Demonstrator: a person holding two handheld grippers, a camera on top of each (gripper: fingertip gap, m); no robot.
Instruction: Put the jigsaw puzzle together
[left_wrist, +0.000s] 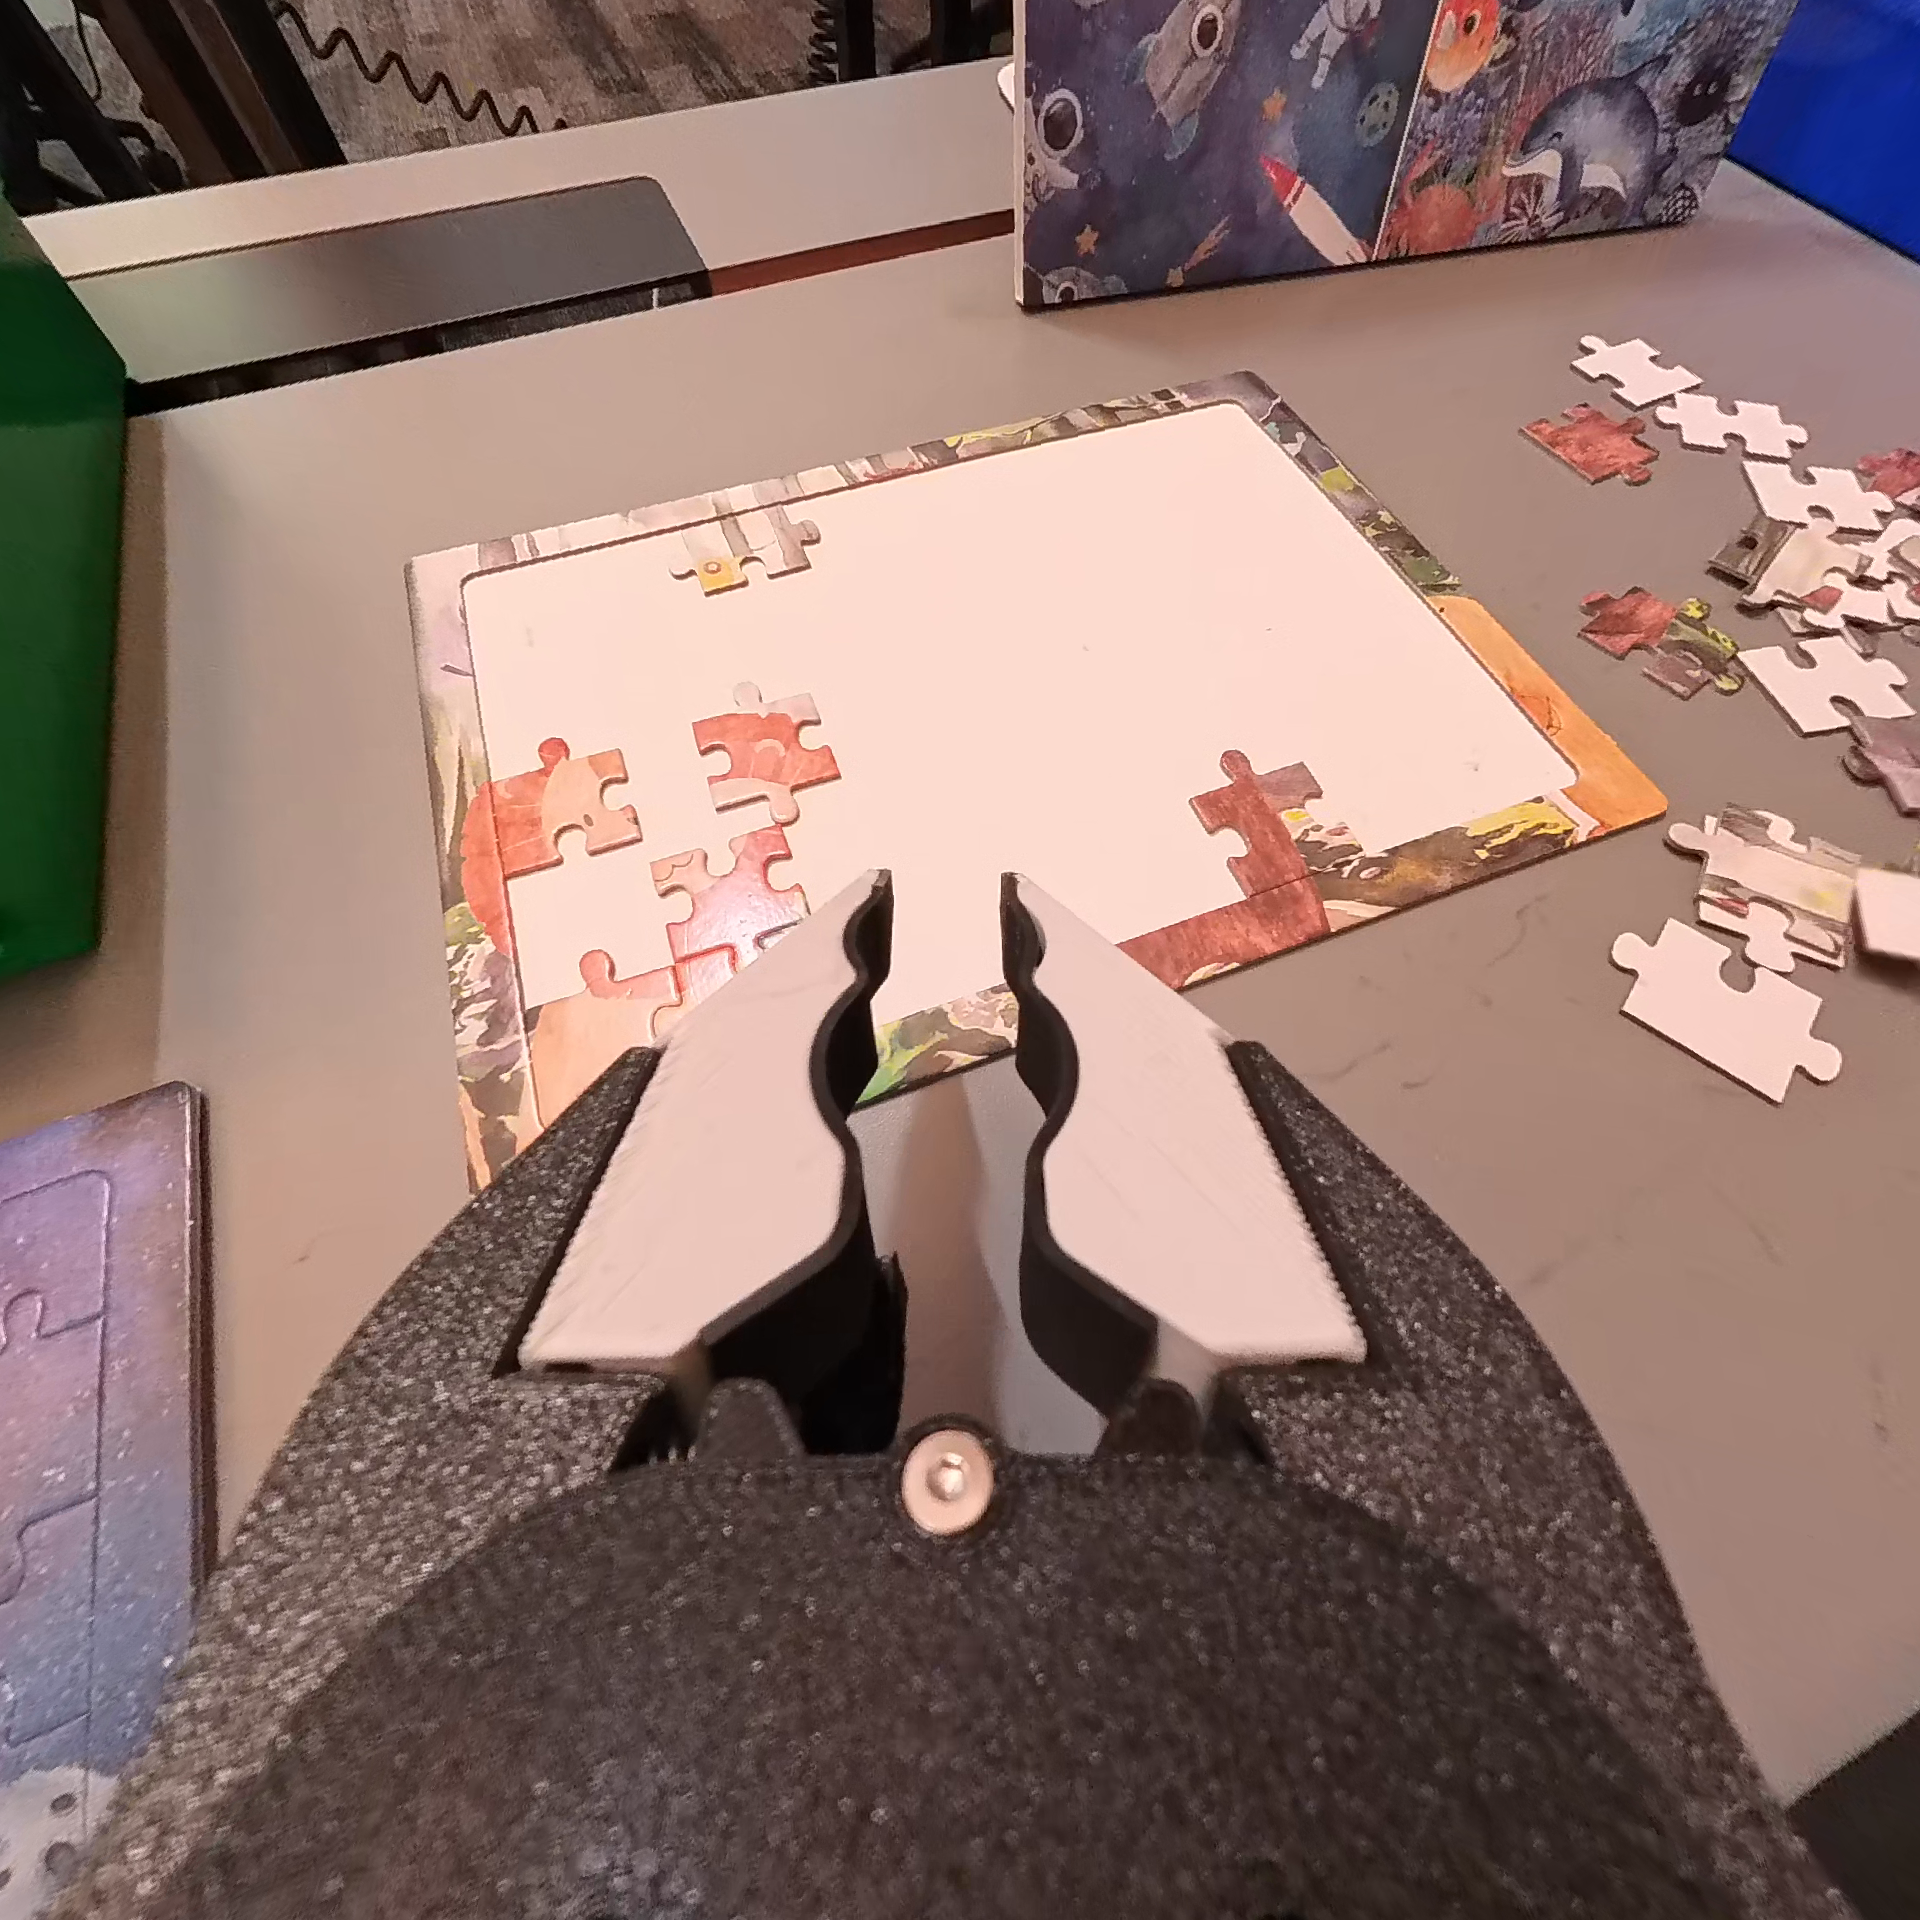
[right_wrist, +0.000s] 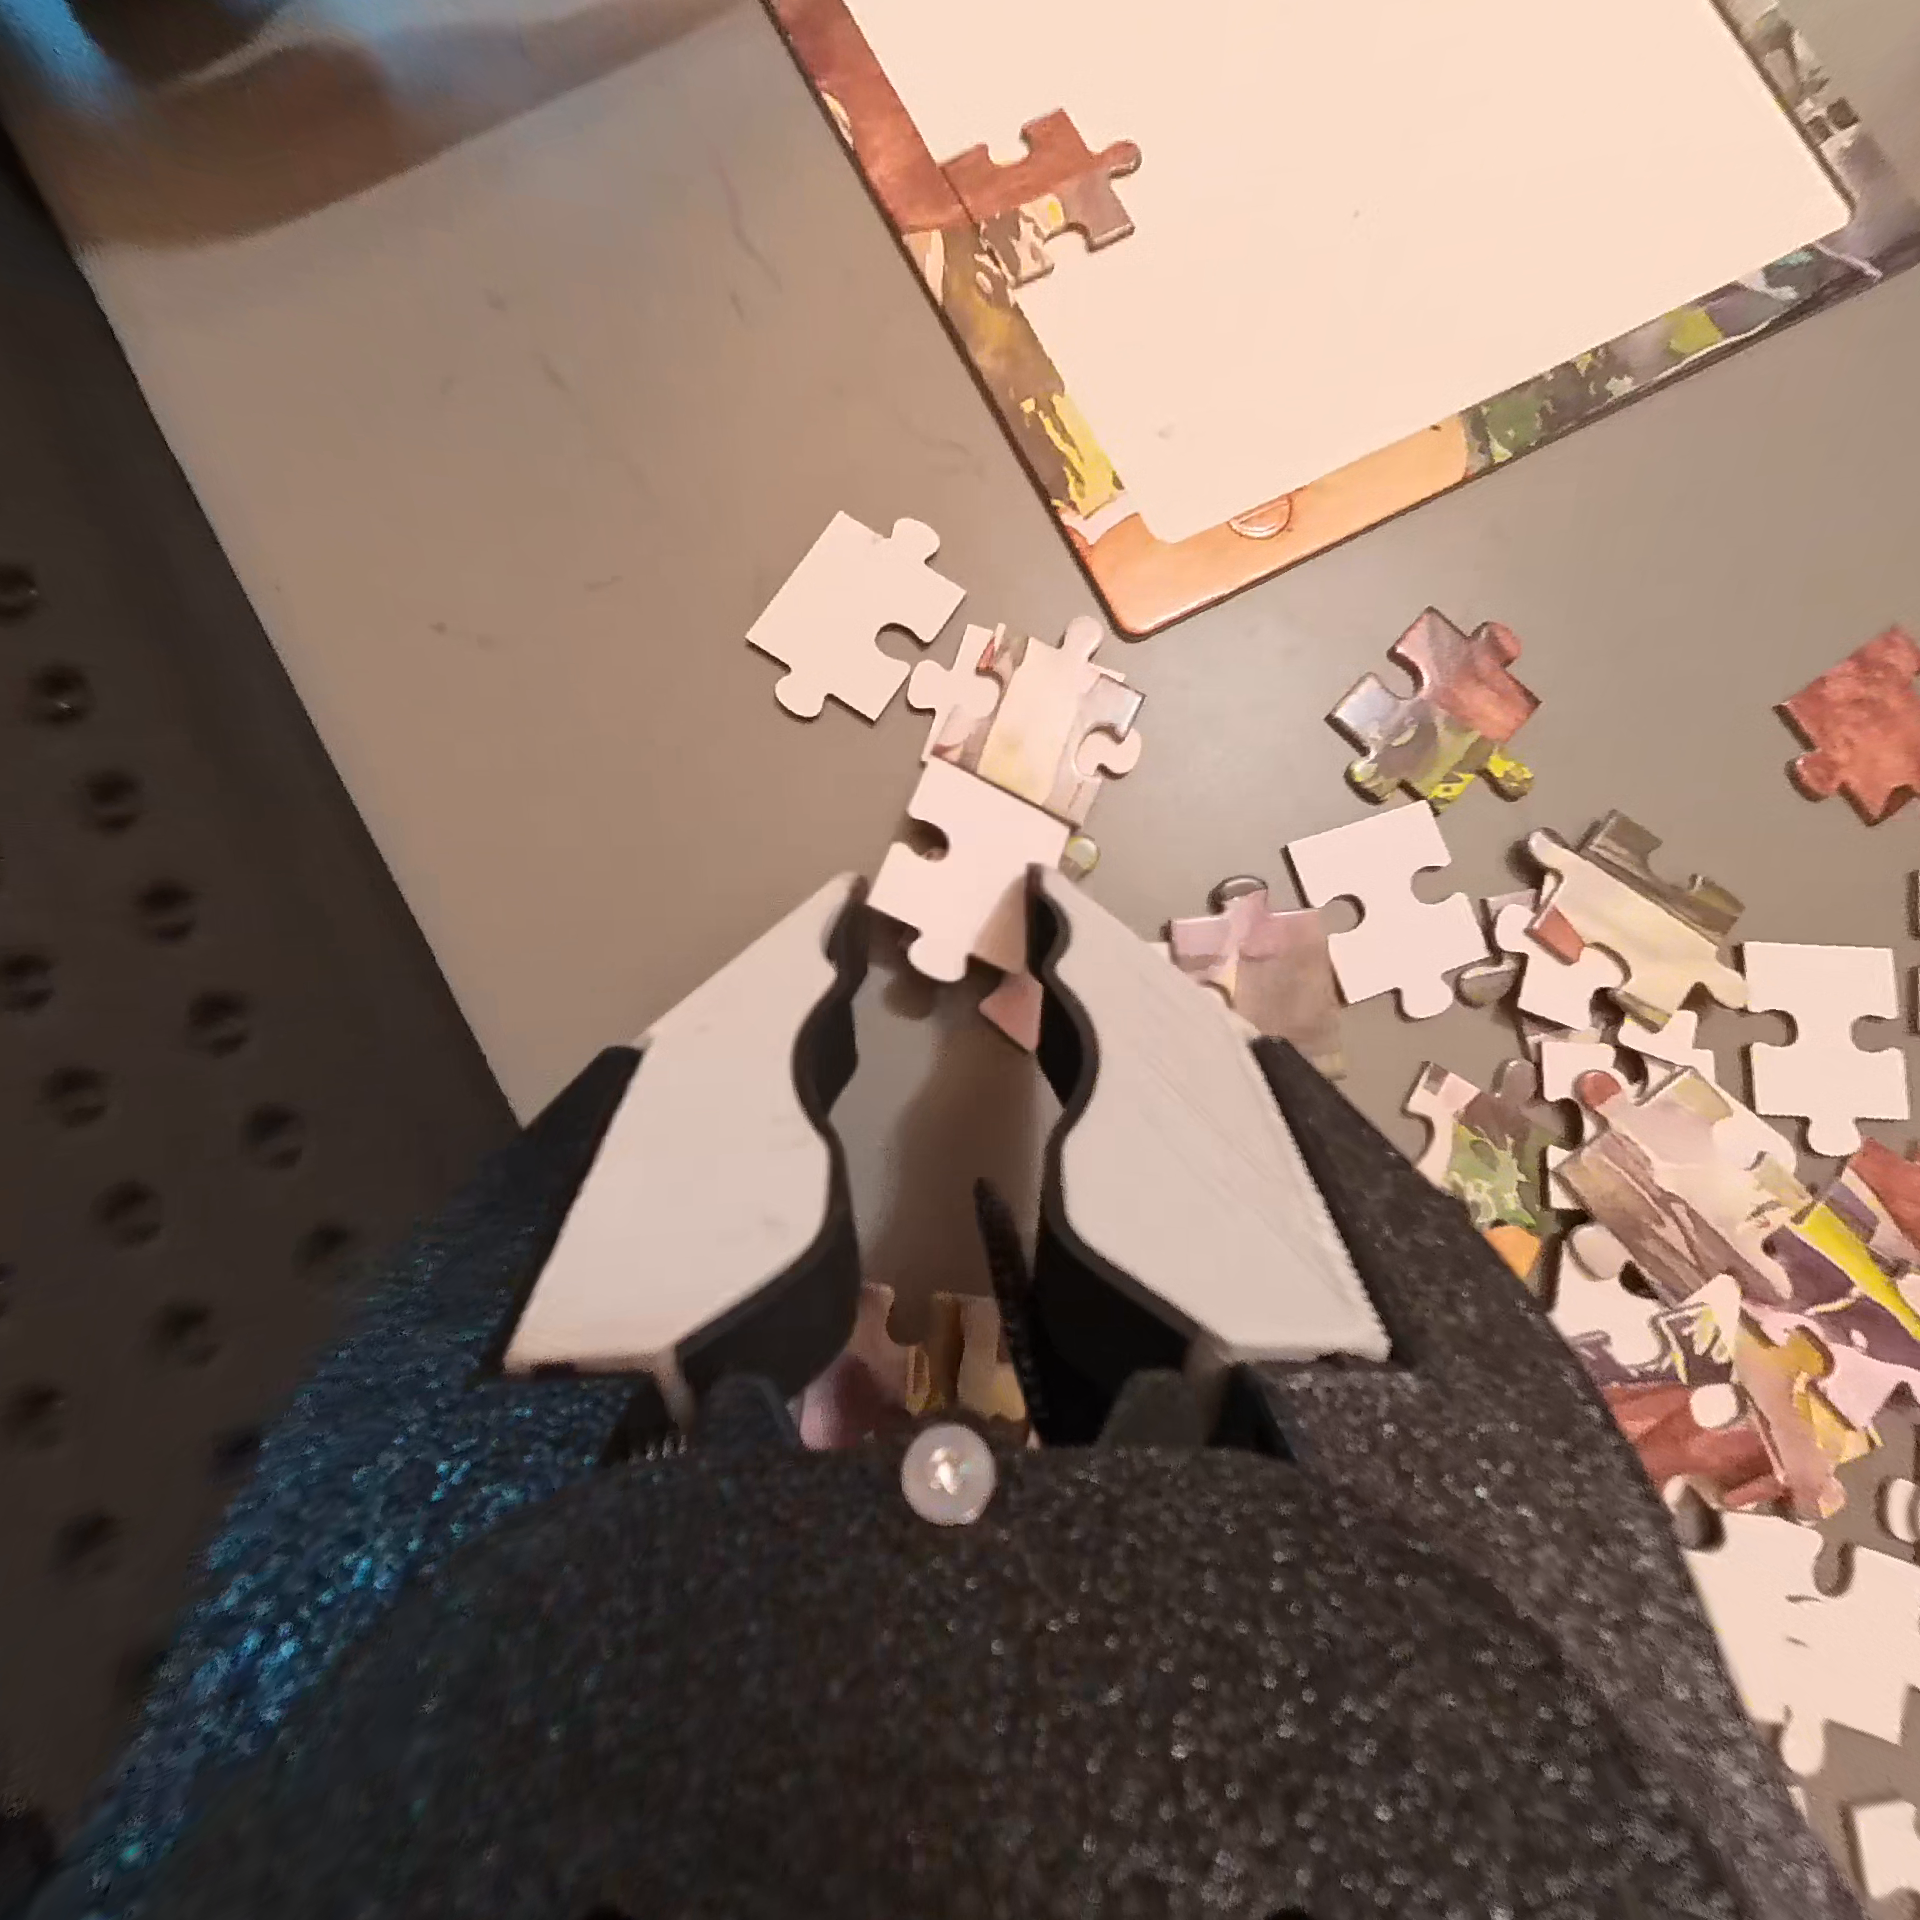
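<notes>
Your right gripper (right_wrist: 948, 883) has its fingers clamped on a white puzzle piece (right_wrist: 961, 883); your left gripper (left_wrist: 945, 891) hangs with fingers apart over the puzzle tray (left_wrist: 1039, 644).

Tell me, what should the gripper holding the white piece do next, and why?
Probably lift and flip it. The right gripper pinches a puzzle piece blank side up, so its picture is hidden. The puzzle tray nearby is mostly unfilled.
</notes>
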